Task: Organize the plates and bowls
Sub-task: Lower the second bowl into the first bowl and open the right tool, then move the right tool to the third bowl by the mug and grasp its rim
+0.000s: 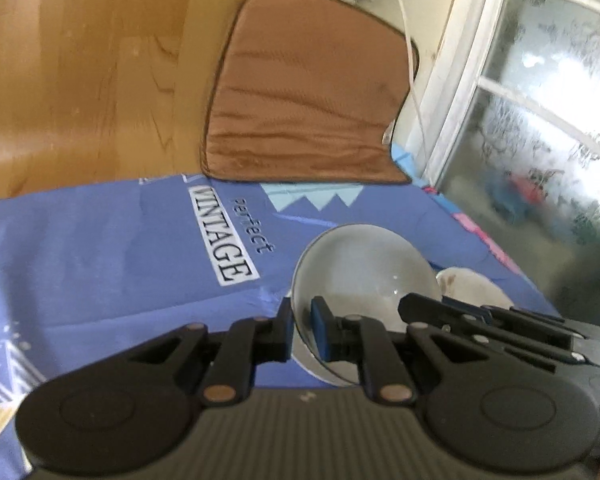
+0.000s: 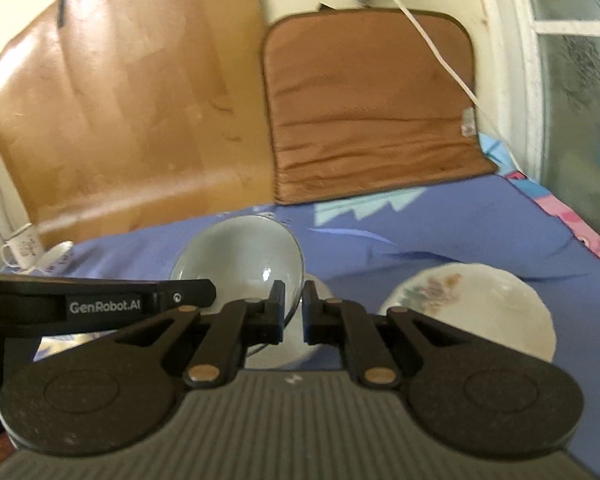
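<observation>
A pale grey-green bowl [image 1: 364,264] hangs tilted above the blue printed cloth [image 1: 100,260]. My left gripper [image 1: 302,320] is shut on its near rim, one blue pad inside and one outside. In the right wrist view the same bowl [image 2: 240,256] has my right gripper [image 2: 293,296] shut on its right rim, while my left gripper [image 2: 208,291] reaches in from the left. The right gripper [image 1: 410,304] also shows beside the bowl in the left wrist view. A white floral plate [image 2: 472,308] lies on the cloth to the right. Something white [image 2: 300,344] shows under the bowl, mostly hidden.
A brown cushion [image 2: 372,112] and a wooden board [image 2: 132,112] lean against the wall behind the cloth. Two white cups [image 2: 22,250] stand at the far left. A white cable [image 2: 432,44] hangs over the cushion. A frosted window [image 1: 540,128] bounds the right side.
</observation>
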Action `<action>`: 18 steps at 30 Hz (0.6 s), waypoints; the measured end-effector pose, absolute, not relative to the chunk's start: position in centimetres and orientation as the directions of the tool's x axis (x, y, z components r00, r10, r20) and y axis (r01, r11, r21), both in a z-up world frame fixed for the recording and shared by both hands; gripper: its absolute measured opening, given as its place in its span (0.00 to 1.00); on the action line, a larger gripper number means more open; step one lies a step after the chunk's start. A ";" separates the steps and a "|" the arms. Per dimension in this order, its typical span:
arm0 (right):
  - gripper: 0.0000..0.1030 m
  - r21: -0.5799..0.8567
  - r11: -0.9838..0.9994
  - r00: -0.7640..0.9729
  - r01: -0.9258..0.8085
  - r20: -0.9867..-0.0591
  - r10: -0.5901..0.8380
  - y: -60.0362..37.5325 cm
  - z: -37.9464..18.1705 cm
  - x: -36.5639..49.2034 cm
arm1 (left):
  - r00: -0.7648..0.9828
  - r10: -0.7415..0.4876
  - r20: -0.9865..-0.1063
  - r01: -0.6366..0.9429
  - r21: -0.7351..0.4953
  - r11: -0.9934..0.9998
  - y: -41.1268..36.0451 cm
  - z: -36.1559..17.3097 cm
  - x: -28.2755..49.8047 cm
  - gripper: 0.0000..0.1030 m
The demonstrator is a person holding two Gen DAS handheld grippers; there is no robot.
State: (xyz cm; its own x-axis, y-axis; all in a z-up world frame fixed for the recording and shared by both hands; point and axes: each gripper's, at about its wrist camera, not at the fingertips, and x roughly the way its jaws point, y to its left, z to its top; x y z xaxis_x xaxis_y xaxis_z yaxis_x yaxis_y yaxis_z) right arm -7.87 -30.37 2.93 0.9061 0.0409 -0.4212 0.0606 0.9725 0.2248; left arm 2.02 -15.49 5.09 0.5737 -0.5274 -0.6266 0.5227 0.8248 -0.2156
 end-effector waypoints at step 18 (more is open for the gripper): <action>0.37 0.229 0.968 0.948 0.104 -0.318 -0.026 -29.4 4.2 -8.8 | 0.718 -0.409 -0.563 0.374 -0.184 0.909 -8.0 6.2 2.9 0.29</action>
State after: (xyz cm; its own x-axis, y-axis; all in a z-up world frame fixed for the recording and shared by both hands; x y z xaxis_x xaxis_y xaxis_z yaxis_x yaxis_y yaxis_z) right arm -8.75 -29.39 4.19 0.9479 -0.0265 -0.3175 0.1039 0.9678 0.2295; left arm 2.94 -8.03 6.20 0.7181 -0.4095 -0.5627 0.3741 0.9090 -0.1840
